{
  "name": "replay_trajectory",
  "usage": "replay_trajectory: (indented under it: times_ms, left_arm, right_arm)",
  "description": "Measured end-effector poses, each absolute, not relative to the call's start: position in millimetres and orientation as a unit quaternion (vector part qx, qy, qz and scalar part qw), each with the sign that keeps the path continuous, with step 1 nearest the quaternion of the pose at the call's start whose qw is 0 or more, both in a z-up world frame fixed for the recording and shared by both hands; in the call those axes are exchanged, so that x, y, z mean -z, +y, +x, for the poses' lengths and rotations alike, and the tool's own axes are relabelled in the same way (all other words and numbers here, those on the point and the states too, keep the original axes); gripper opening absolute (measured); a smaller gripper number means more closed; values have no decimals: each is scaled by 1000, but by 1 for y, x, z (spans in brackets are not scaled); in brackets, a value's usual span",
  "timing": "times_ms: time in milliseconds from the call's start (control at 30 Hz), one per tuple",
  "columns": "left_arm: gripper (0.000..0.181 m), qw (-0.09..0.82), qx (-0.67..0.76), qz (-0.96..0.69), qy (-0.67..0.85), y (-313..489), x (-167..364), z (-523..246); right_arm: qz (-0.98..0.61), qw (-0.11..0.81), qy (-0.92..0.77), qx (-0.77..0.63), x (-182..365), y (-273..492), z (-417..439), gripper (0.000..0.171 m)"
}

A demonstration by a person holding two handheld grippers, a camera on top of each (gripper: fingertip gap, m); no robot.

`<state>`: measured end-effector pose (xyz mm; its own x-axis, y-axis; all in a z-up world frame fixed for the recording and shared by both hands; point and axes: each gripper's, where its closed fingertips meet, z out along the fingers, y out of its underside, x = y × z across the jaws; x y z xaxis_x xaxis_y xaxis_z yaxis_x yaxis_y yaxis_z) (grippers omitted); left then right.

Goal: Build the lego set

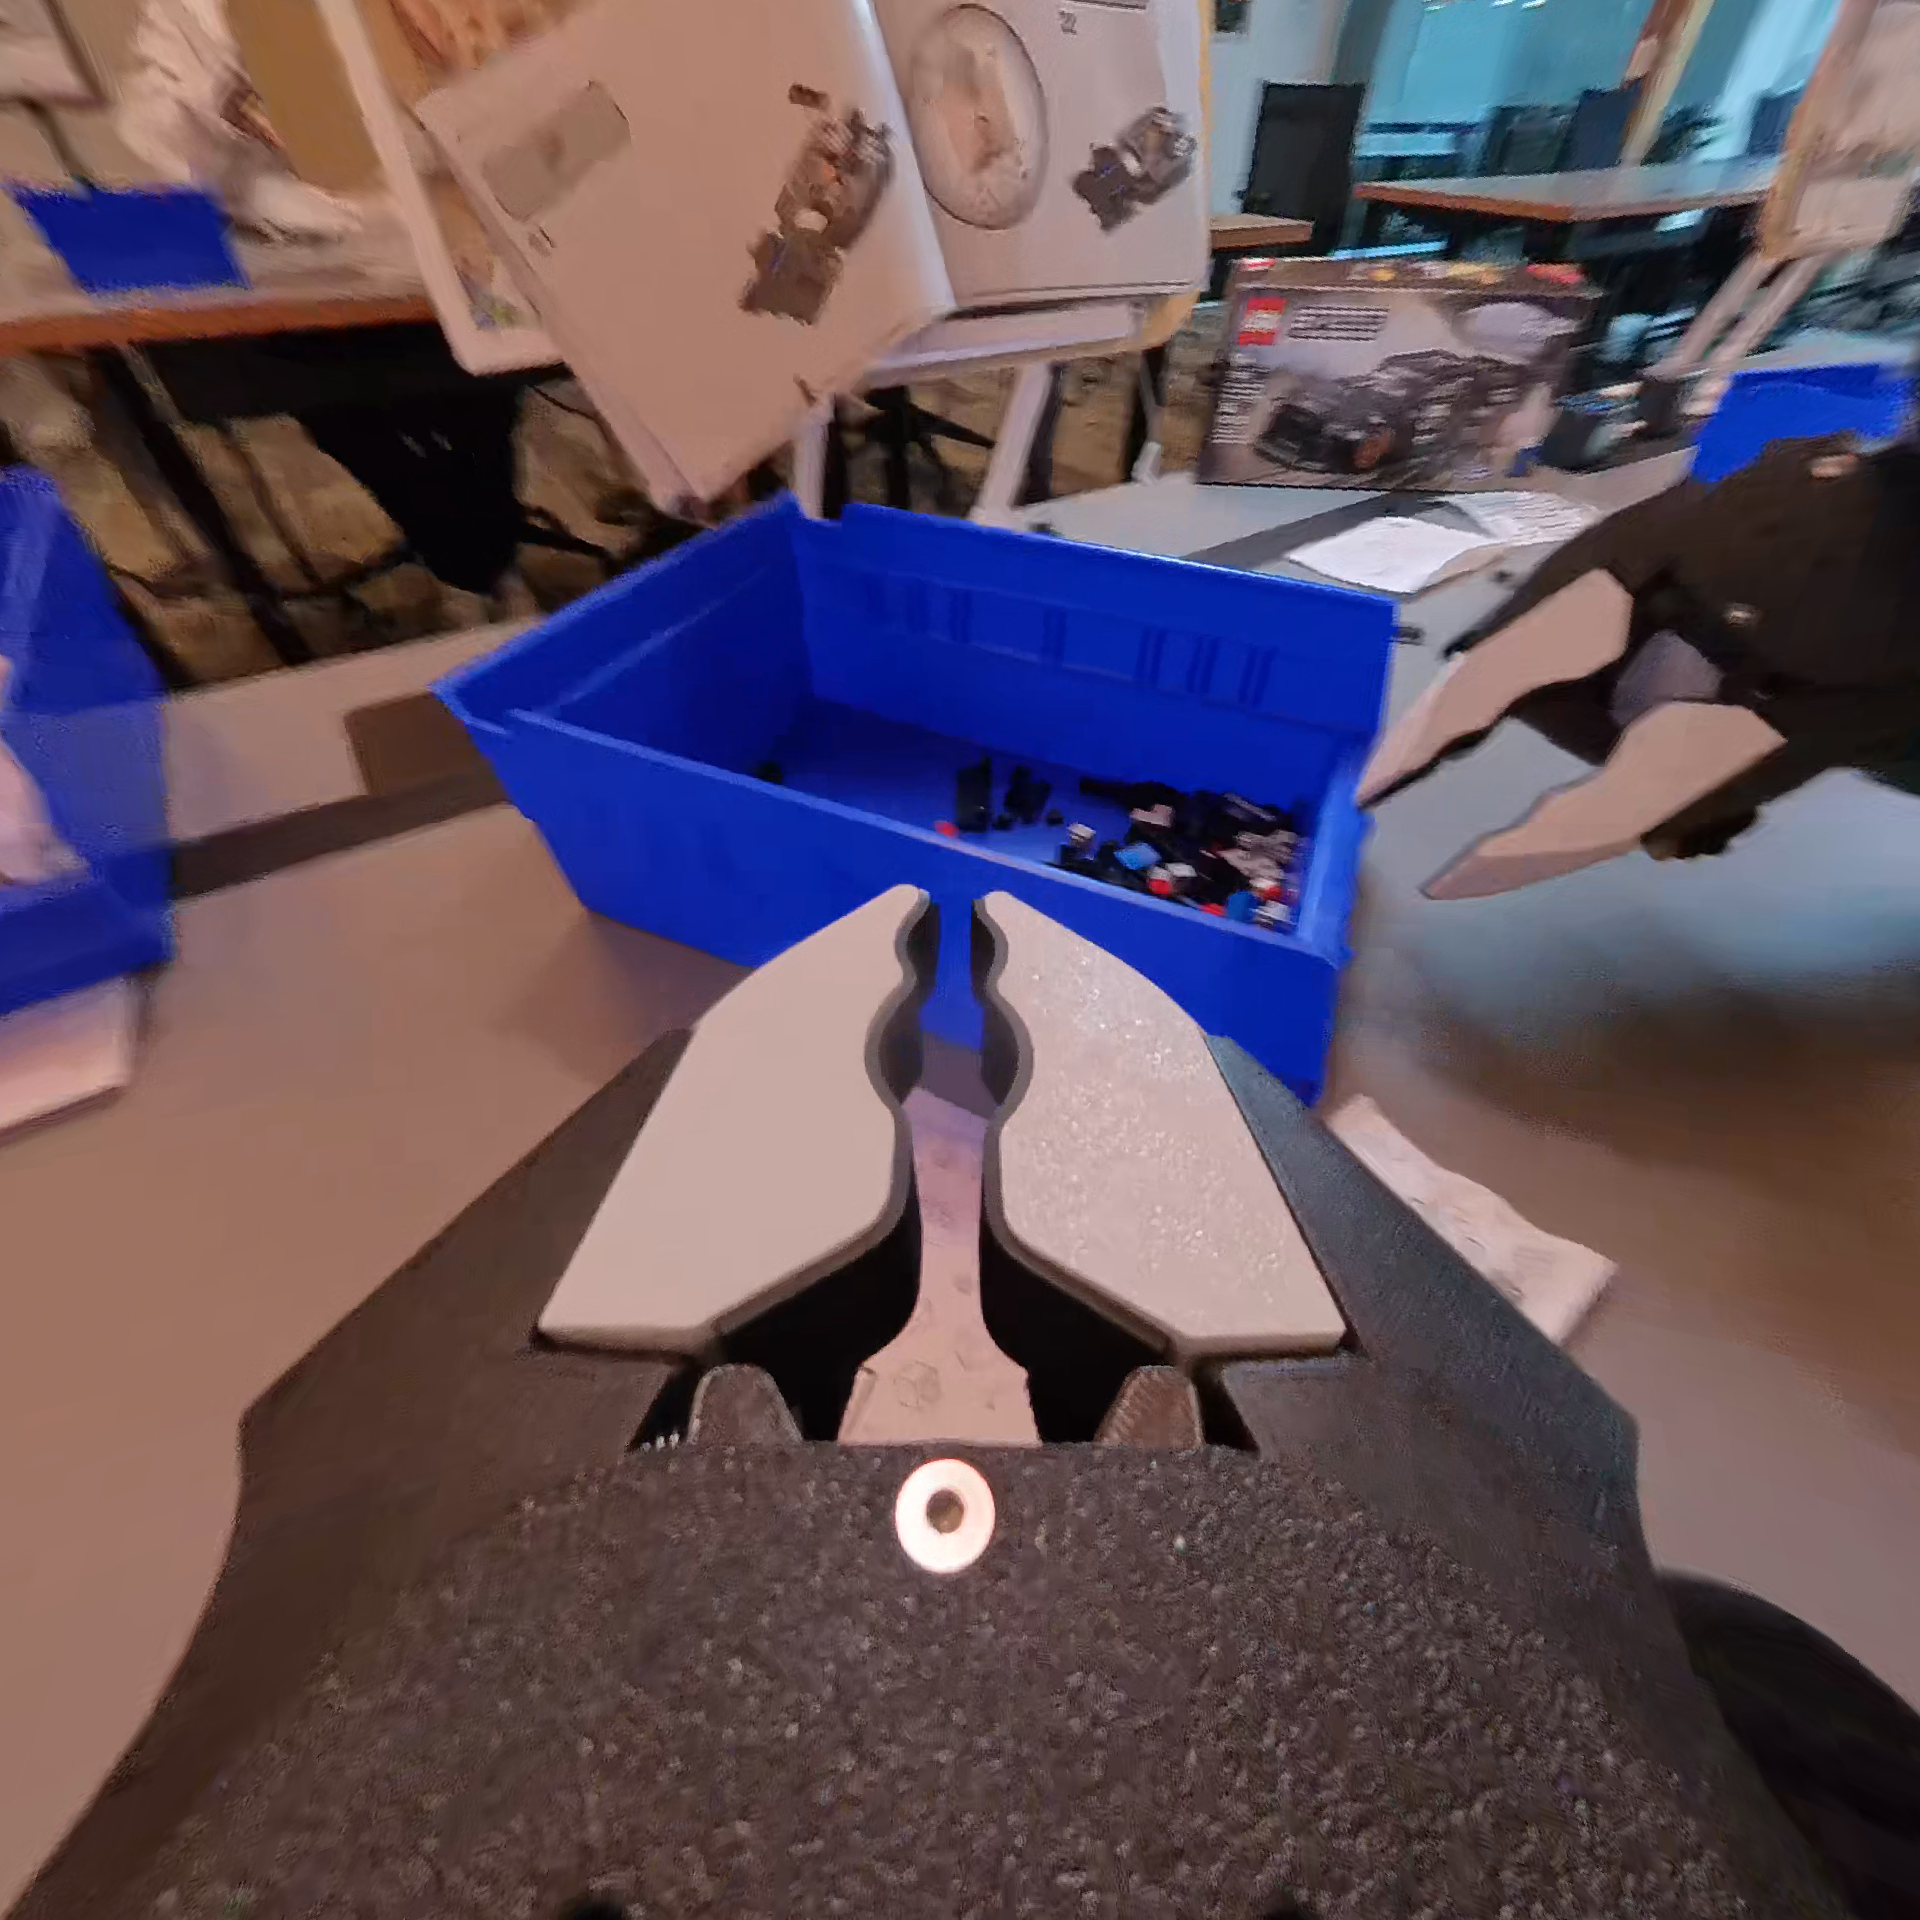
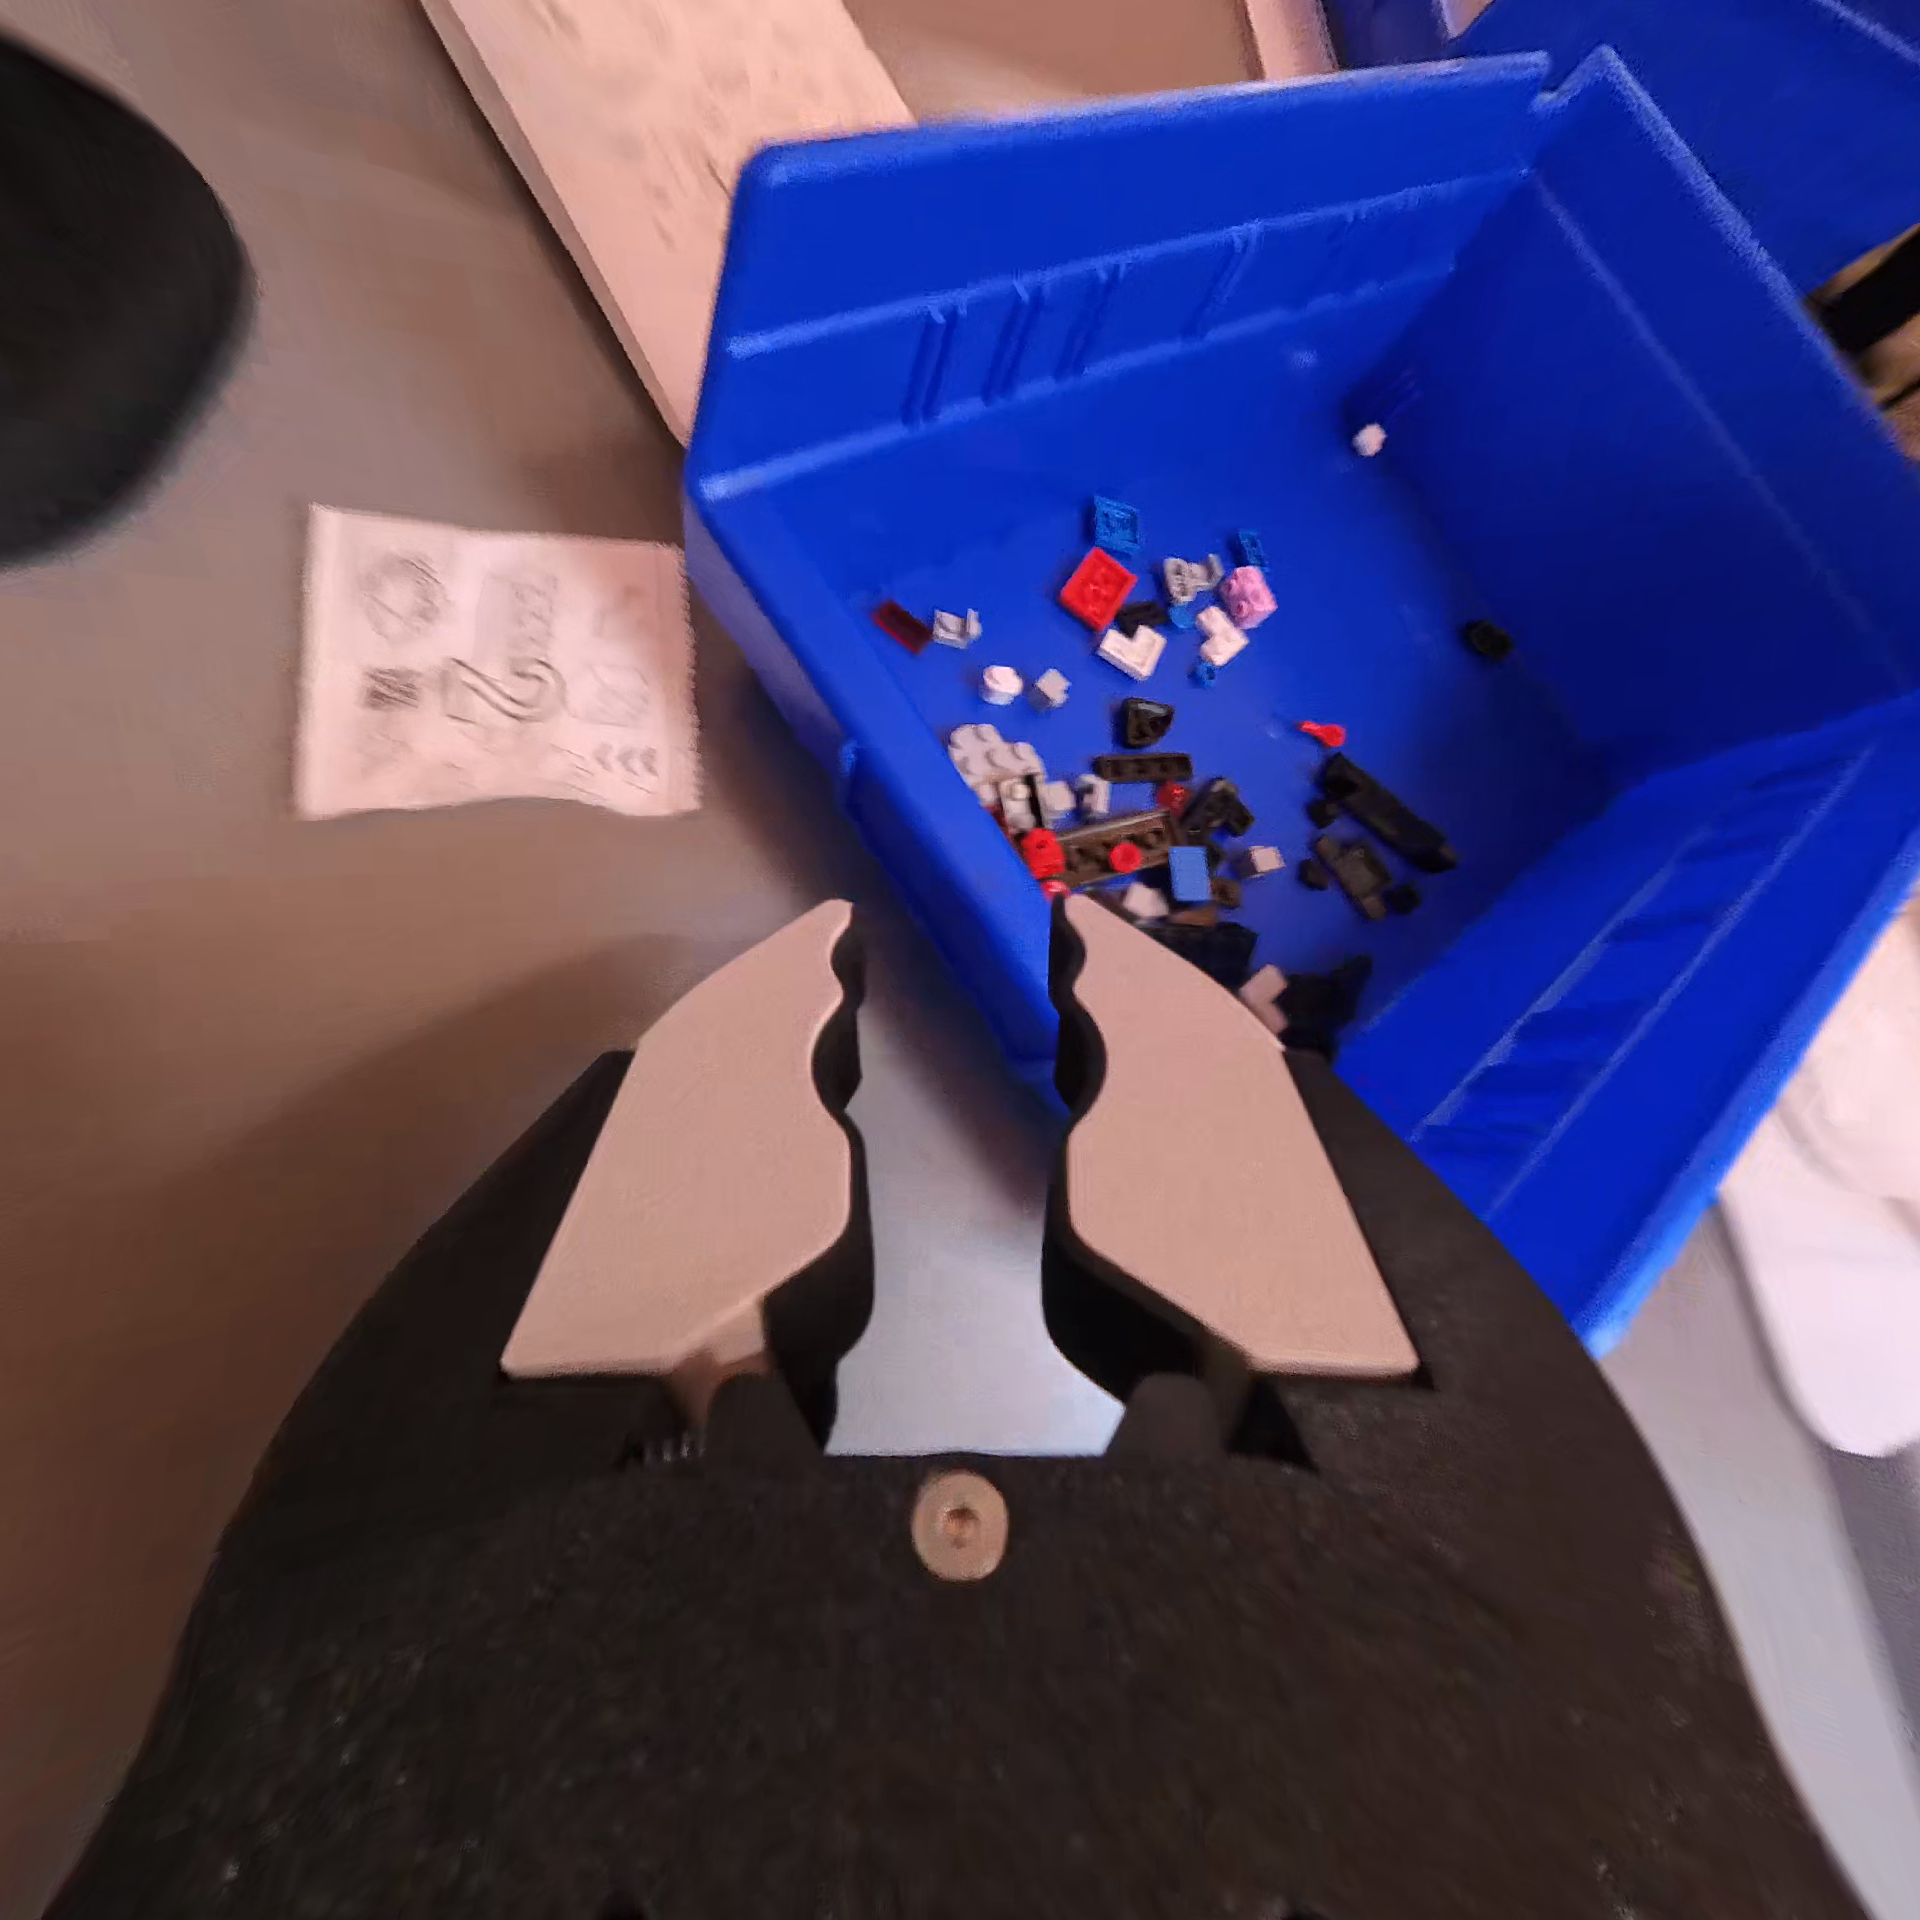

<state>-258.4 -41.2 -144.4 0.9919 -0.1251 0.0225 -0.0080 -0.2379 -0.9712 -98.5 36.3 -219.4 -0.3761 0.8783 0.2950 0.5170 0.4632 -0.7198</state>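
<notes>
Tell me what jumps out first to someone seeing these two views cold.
The bright blue bin dominates both views, sitting on the grey table with a scatter of small toy bricks heaped toward one corner of its floor. The left gripper points at the bin's near wall, fingers nearly together and empty, while the right gripper hangs open over the bin's edge. A printed white leaflet lies flat on the table beside the bin.

The left gripper is held nearly closed before a blue bin of small bricks; the right gripper is spread beside it.
</notes>
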Motion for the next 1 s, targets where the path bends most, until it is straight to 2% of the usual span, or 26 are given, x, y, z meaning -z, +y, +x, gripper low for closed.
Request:
replay_trajectory:
  times_ms: [167,300,367,533,633,700,767,867,933,967,1000]
  left_arm:
    - [18,495,209,-837,103,-59,188,-206]
    - [33,375,220,-878,201,-72,236,-159]
    - [43,356,208,-883,223,-69,246,-149]
    - [48,356,209,-882,226,-56,253,-135]
    - [70,312,171,-904,238,-57,275,-135]
    - [74,310,169,-899,259,-59,276,-128]
    - [71,308,161,-898,269,-60,277,-127]
    - [52,308,130,-898,285,-60,279,-133]
    - [46,310,126,-897,289,-61,279,-135]
    - [40,312,125,-896,290,-61,279,-135]
    - [25,314,124,-894,295,-62,278,-136]
  right_arm:
    - [-469,273,-773,-327,234,14,-72,39]
    - [-467,290,-773,-317,245,15,-67,39]
    - [-475,300,-761,-323,238,22,-71,40]
    - [-480,340,-747,-309,218,43,-85,45]
    - [-479,351,-739,-316,209,49,-93,44]
    - [-481,356,-736,-316,207,52,-96,44]
    - [-482,361,-735,-312,208,55,-96,44]
    - [-490,363,-731,-307,211,62,-93,44]
    - [-497,365,-725,-308,211,67,-91,42]
    - [-501,365,-722,-307,211,70,-90,42]
    - [-504,367,-719,-308,211,73,-89,41]
